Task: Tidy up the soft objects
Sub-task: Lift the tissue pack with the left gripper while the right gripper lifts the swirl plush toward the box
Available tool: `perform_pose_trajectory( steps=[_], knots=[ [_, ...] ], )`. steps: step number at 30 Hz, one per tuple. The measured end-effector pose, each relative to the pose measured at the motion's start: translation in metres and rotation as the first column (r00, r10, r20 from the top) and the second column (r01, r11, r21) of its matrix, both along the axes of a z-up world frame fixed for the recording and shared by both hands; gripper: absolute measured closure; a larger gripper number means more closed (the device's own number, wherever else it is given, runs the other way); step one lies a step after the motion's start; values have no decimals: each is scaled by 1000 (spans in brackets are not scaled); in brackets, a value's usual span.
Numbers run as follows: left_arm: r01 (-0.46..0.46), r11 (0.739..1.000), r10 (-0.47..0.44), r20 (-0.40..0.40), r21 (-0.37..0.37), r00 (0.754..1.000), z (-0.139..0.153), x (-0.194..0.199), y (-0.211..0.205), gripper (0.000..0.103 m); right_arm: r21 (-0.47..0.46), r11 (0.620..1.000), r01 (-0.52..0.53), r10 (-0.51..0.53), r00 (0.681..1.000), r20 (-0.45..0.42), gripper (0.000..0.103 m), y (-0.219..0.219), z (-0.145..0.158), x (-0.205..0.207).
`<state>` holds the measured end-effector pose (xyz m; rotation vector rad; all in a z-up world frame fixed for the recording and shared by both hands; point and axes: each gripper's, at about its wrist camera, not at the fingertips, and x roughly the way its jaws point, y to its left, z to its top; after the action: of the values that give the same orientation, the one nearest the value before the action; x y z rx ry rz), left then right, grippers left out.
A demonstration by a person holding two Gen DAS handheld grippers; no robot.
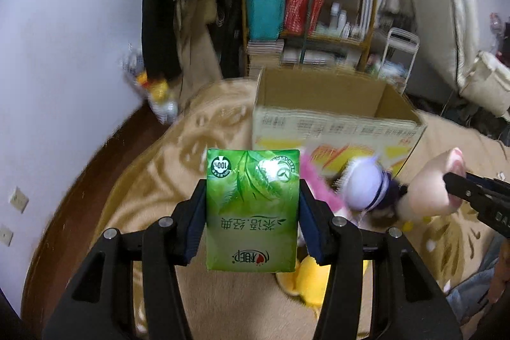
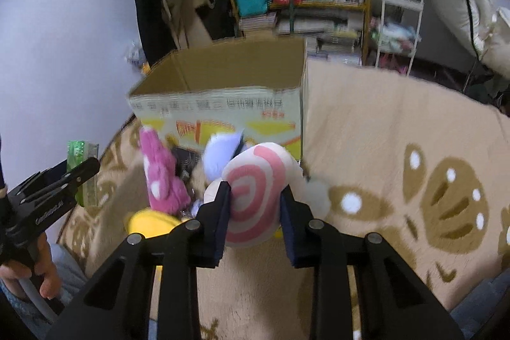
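Left claw [image 1: 252,212] is clamped on a green tissue pack [image 1: 251,209], held upright with its long axis along the fingers; right claw [image 2: 255,206] is clamped on a cream plush with a pink spiral [image 2: 258,193], both clear of the blanket [image 2: 382,129]. The open box [image 2: 223,104] stands directly ahead of both claws, mouth upward, the right claw appearing the nearer. Remaining plush, pink [image 2: 159,174] and yellow [image 2: 149,222], lies against the box's near wall.

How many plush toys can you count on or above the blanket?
4: swirl plush in the right tongs; pink plush, purple-hatted doll and yellow plush near the box. Others may be hidden.
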<state>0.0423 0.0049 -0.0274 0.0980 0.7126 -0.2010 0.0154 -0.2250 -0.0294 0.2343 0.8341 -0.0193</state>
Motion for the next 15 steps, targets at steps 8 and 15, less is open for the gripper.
perform_pose_trajectory(
  steps=[8,15],
  knots=[
    [53,998,-48,209,-20,977,37,-27,-7,51,-75,997,8,6,984,180,72,11,33,-9],
    [64,998,-56,286,-19,957,57,-41,-8,51,-153,988,37,20,935,355,72,23,64,-31]
  ],
)
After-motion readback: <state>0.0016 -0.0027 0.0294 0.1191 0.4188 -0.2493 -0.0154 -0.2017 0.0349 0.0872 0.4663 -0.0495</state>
